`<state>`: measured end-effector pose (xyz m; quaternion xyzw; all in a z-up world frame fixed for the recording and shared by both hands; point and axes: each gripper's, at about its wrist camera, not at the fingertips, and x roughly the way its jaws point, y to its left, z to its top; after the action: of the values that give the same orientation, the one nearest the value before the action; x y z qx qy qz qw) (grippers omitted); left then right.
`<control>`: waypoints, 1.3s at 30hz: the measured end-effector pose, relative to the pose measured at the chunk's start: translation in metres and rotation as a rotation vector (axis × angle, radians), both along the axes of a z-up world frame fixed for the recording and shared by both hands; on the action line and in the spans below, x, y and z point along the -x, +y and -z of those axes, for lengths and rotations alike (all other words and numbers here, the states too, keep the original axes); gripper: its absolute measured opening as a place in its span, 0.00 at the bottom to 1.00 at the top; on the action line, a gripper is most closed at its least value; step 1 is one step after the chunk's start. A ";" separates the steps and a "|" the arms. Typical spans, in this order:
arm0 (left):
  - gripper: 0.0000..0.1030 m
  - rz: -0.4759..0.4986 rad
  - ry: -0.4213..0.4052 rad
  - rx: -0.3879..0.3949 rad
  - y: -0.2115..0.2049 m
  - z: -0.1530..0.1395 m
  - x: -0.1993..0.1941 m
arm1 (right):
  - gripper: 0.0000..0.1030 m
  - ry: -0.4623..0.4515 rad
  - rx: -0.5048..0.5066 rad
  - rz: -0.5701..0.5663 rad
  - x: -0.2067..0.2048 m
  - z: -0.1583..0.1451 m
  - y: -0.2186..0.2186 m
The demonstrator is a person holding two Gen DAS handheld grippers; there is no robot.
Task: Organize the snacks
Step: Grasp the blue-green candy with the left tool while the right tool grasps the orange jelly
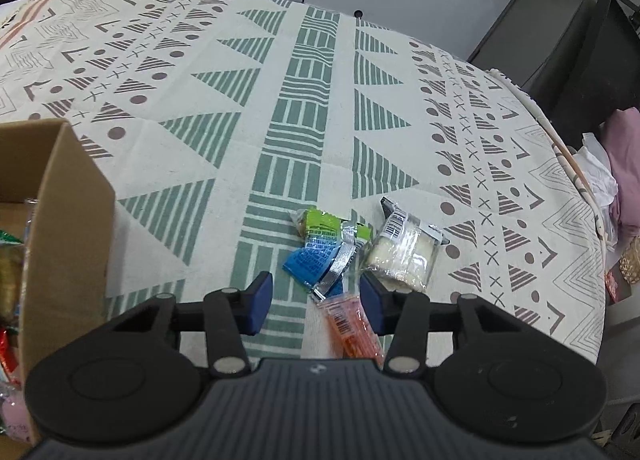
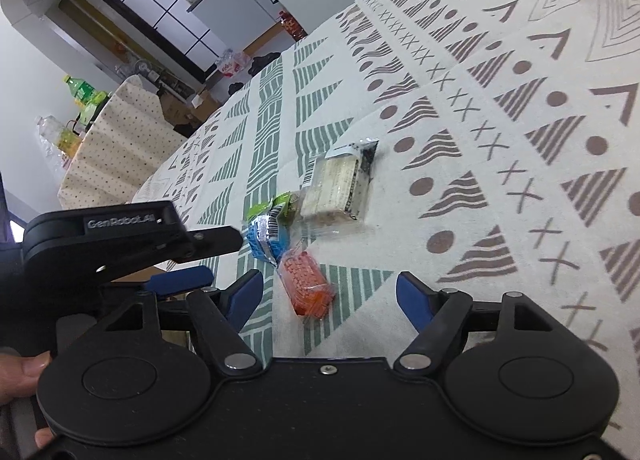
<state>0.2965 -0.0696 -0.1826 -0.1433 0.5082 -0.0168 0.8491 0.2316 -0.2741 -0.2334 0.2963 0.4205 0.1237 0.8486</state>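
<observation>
Several small snack packets lie together on the patterned tablecloth: an orange one (image 1: 352,326) (image 2: 306,288), a blue one (image 1: 314,262) (image 2: 266,238), a green one (image 1: 320,221) (image 2: 280,201) and a clear pack of pale wafers (image 1: 404,252) (image 2: 336,187). My left gripper (image 1: 318,300) is open just above the cloth, the orange packet lying between its blue pads near the right one. My right gripper (image 2: 330,294) is open and empty, the orange packet between its fingers. The left gripper's body shows in the right wrist view (image 2: 132,240), to the left.
An open cardboard box (image 1: 68,219) with several snacks inside stands at the left. The table edge (image 1: 580,179) curves at the right, with a dark chair and pink cloth beyond. Shoes and a bottle lie on the far floor.
</observation>
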 end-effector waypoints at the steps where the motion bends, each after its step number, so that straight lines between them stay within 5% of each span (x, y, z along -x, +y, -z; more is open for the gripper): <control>1: 0.45 0.001 -0.002 0.000 0.000 0.002 -0.001 | 0.69 0.001 -0.002 -0.007 -0.002 0.001 0.002; 12: 0.44 -0.030 0.009 0.013 -0.002 0.026 -0.014 | 0.51 -0.001 0.013 -0.065 -0.019 0.012 0.026; 15: 0.44 -0.029 0.000 -0.004 -0.006 0.029 -0.017 | 0.32 -0.004 0.052 -0.079 -0.021 0.013 0.032; 19: 0.44 -0.033 -0.015 -0.021 -0.009 0.033 -0.020 | 0.23 0.005 0.045 -0.065 -0.018 0.014 0.026; 27: 0.33 -0.045 -0.026 -0.028 -0.009 0.035 -0.018 | 0.21 0.045 0.001 0.000 -0.003 0.016 0.006; 39: 0.31 -0.069 -0.031 0.004 0.006 0.021 0.011 | 0.21 0.065 -0.045 0.061 0.014 0.011 -0.007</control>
<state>0.2856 -0.0640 -0.2035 -0.1621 0.4896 0.0093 0.8567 0.2181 -0.2814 -0.2447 0.3318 0.4358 0.0976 0.8309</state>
